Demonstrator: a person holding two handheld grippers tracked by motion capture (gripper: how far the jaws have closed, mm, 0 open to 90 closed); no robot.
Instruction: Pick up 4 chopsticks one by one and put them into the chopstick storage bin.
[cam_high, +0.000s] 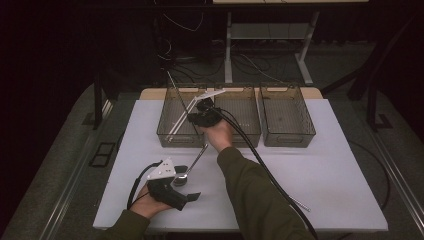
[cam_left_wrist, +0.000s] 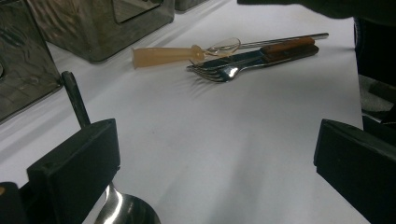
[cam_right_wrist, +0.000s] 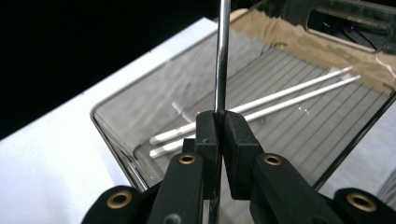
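Observation:
My right gripper (cam_high: 196, 117) (cam_right_wrist: 218, 122) hangs over the left clear bin (cam_high: 174, 140) (cam_right_wrist: 116, 140), shut on a thin metal chopstick (cam_high: 179, 92) (cam_right_wrist: 220, 56) that points up and away. Two white chopsticks (cam_high: 180, 121) (cam_right_wrist: 280, 98) lie slanted inside that bin. At the table's front left, my left gripper (cam_high: 189, 189) (cam_left_wrist: 215, 158) rests open with nothing between its jaws. A metal spoon (cam_high: 196, 159) lies just beside it, and its bowl (cam_left_wrist: 126, 210) shows at the left jaw.
Two more clear bins, middle (cam_high: 245, 131) and right (cam_high: 287, 135), stand at the back. A fork (cam_left_wrist: 224, 71), a wooden-handled knife (cam_left_wrist: 289, 48), a clear spoon with an amber handle (cam_left_wrist: 163, 55) and a metal rod (cam_high: 300, 204) lie on the white cloth (cam_high: 325, 165).

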